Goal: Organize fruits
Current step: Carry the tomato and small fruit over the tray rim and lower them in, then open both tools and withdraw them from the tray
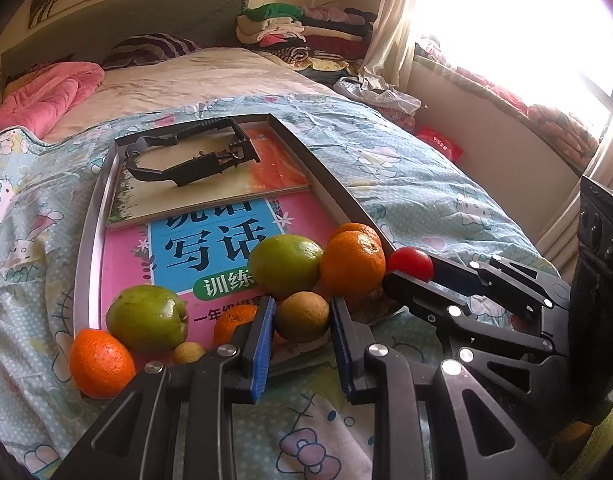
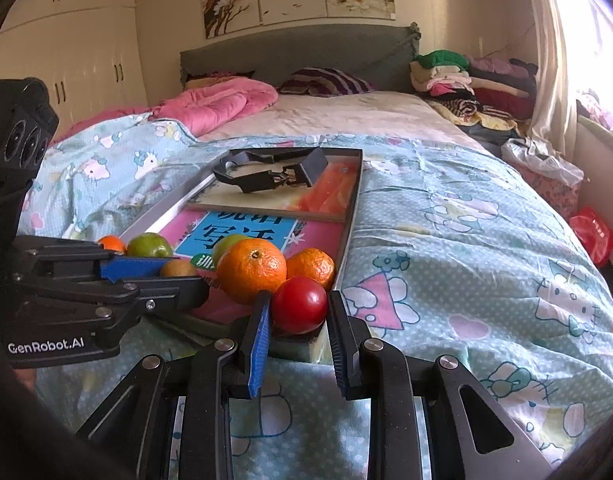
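A metal tray [image 1: 86, 232] lies on the bed with fruit piled at its near end. My left gripper [image 1: 302, 316] has its jaws around a brown kiwi [image 1: 302, 314], touching or nearly touching it. Near it are a green fruit [image 1: 146, 318], a green lime [image 1: 284, 264], oranges [image 1: 352, 266] and a small orange [image 1: 100, 362] off the tray's corner. My right gripper [image 2: 299, 310] has its jaws around a red tomato [image 2: 299, 304] at the tray's near right corner, next to an orange [image 2: 252, 270]. The right gripper also shows in the left wrist view [image 1: 410, 276].
Two books [image 1: 210, 248] lie flat in the tray, with a black plastic frame [image 1: 186, 160] on the far one. The bed has a blue cartoon quilt [image 2: 466, 260], a pink duvet [image 2: 222, 104], and piled clothes [image 2: 466, 80] near the window.
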A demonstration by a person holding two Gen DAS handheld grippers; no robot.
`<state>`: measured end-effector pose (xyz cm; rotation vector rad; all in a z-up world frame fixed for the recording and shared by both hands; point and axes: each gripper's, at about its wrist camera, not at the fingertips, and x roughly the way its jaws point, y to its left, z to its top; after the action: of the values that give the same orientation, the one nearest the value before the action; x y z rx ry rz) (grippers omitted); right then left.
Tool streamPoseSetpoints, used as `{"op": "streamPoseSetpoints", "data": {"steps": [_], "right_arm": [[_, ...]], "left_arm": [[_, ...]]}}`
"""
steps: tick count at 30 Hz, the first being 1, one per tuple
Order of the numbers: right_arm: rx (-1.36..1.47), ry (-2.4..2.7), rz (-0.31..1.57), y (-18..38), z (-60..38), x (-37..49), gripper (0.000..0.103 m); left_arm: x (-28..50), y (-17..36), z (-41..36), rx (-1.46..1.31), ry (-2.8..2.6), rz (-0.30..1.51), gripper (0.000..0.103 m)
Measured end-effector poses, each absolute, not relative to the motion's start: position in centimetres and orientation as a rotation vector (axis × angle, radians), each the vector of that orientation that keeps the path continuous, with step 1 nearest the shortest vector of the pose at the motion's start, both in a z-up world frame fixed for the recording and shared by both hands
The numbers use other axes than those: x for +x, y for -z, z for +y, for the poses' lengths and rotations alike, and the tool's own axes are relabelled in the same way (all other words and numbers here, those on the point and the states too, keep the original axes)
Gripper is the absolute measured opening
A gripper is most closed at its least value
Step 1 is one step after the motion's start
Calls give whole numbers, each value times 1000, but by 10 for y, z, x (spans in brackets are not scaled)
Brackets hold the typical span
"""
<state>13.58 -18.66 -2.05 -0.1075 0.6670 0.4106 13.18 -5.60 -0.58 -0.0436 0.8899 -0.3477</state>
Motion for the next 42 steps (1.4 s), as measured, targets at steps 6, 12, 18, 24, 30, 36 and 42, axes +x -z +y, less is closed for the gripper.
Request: {"op": "streamPoseSetpoints", "data": {"steps": [6,12,18,24,30,36,42], "right_arm": [[-126,-410,656,22,-184,136,30],[-132,-411,650,22,-184,136,30],[-116,-413,637,20,-187,134,32],[-82,-391,618,16,-198,127,42],[-80,-379,631,17,-198,126,46],[-89,-368,645,21,-198,126,48],[-85,-357,642,22,-200,125,51]], "left_arm": [[131,8,-59,-38,363,889,28],[133,10,-63,-36,378,891,28],[133,10,-65,-30,381,891,28],[133,10,-66,-30,381,891,28],[133,10,-66,-30,380,889,28],[133,10,-66,-31,380,887,28],[131,8,-66,-33,377,885,33]]}}
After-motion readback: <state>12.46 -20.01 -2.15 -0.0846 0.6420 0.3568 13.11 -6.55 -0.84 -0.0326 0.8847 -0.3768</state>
